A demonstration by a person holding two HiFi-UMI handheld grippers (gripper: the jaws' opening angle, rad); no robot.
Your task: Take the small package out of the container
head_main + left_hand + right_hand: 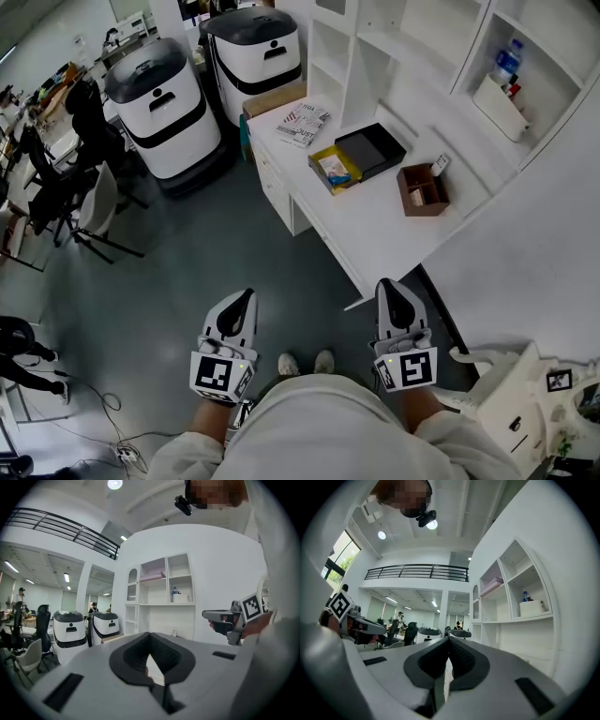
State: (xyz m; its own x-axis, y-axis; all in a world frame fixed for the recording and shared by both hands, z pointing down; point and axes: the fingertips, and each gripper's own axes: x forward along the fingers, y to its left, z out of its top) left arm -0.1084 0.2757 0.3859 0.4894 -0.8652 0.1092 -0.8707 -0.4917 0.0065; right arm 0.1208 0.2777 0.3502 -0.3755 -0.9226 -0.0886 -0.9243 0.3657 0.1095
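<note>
A yellow container lies open on the white desk, and in it rests a small blue-and-white package. Both grippers are held low in front of the person, well short of the desk and apart from the container. My left gripper points forward over the floor with its jaws shut and nothing between them. My right gripper hovers near the desk's front corner, likewise shut and empty. Neither gripper view shows the container.
Beside the container sit a black box, a brown organizer and a magazine. White shelves hold a bottle. Two white-and-black machines stand on the dark floor to the left, and office chairs stand beyond them.
</note>
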